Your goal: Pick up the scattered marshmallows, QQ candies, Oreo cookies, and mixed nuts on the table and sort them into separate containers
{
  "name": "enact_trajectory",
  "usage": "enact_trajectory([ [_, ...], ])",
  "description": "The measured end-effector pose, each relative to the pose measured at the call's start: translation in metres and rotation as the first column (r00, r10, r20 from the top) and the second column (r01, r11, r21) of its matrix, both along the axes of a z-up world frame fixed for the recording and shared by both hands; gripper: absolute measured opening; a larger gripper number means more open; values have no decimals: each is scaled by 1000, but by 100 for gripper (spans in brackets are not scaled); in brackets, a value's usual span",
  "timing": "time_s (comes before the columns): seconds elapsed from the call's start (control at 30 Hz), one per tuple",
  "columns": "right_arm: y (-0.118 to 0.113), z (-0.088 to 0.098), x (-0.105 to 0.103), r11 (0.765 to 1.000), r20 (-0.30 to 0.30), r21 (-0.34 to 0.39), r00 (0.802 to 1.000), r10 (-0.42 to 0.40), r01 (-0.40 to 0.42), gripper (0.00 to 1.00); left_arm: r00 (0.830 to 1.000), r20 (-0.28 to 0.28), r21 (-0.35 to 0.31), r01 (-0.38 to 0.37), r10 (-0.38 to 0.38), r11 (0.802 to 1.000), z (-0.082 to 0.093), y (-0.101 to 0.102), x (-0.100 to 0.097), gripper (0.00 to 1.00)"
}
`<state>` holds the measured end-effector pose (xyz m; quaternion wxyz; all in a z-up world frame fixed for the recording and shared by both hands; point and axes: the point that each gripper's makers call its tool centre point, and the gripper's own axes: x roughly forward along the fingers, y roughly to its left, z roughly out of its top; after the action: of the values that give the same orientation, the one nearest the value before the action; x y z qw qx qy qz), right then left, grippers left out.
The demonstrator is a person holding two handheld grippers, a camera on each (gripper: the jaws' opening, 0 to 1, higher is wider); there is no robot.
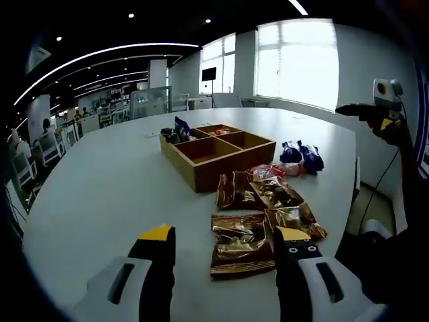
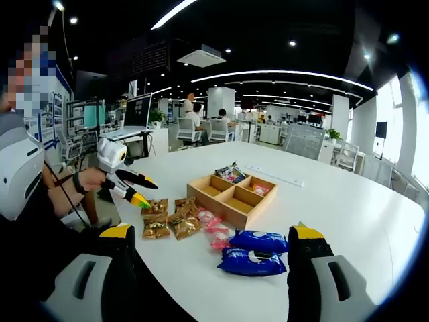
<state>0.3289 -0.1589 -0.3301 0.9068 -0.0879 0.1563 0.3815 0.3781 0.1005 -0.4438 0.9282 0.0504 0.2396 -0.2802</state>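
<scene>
Beside the four-compartment wooden tray (image 1: pixel 201 164), on its near side, lie shiny brown crinkly nut packets (image 1: pixel 240 243), light, slippery and crushable; pinch one by its sealed edge. Your left gripper (image 1: pixel 224 249) hovers over them, jaws apart and empty, like your right gripper (image 2: pixel 210 249).

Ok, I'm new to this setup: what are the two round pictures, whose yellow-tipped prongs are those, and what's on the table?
A person holds a two-jaw gripper in each hand, and each carries a fisheye camera looking along its own jaws. The left gripper hovers open over brown snack packets, holding nothing. In the right gripper view, the right gripper is also open and empty, above two blue packets with pink packets just beyond. The white table carries a wooden divided tray; one compartment holds dark packets, another a small reddish one. The other gripper seen at the left there is the left one.
</scene>
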Motion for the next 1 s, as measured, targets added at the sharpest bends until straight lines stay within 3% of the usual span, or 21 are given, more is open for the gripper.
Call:
enact_trajectory([
  [0.1,0,-1,-1,1000,-2,2,1000,3,-3,90,1000,-18,25,-5,6,1000,-8,2,1,58],
  [0.27,3,-3,-2,1000,-4,-3,1000,16,-16,90,999,-45,-2,3,-3,1000,-11,-1,-2,49],
  [0.33,4,-3,-2,1000,-5,-4,1000,21,-21,90,998,-68,24,7,-6,1000,-18,-2,-4,46],
  [0.43,5,-3,-2,1000,-5,-5,1000,26,-26,90,995,-96,-28,18,-20,999,-19,-8,-7,39],
  [0.83,2,-3,-2,1000,-3,-4,1000,11,-11,90,994,-102,-50,21,-26,999,-20,-9,-8,29],
  [1.0,1,-2,-2,1000,-2,1,1000,7,-7,90,997,-80,-62,18,-23,998,-15,-10,-9,16],
])
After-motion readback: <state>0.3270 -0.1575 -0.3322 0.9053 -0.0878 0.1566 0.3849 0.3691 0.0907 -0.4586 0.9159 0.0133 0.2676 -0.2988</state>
